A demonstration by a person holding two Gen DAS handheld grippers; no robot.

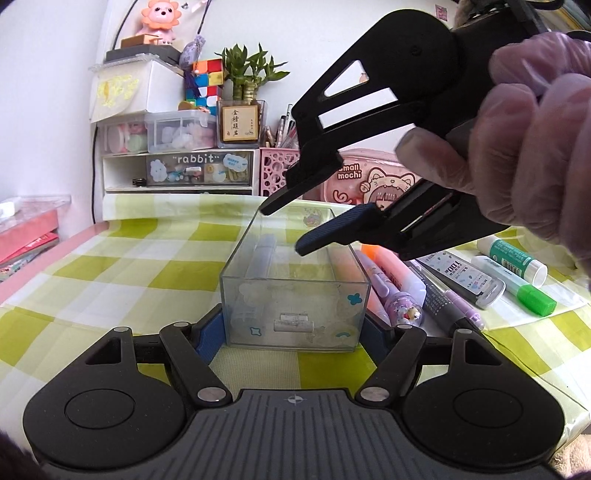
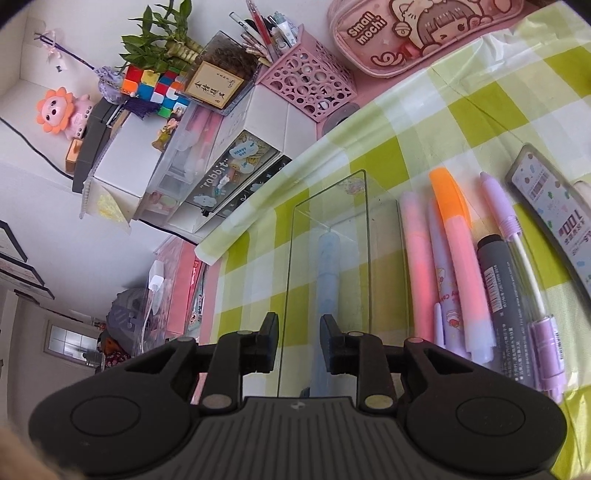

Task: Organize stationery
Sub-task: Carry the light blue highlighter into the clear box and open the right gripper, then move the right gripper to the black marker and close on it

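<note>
Left claw (image 1: 293, 332) straddles the near end of the clear plastic box (image 1: 295, 295), apparently steadying it on the tabletop (image 1: 110, 266). Right claw (image 1: 282, 230) hovers over it, parted and empty. One pale blue pen (image 2: 328, 273) lies inside; highlighters (image 2: 458, 258) wait beside it.

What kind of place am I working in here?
Most likely a home study desk. A checked tablecloth covers it, a pink pen holder full of pens and small drawers labelled "rabbit" stand at the back, and a lion toy sits on top.
</note>
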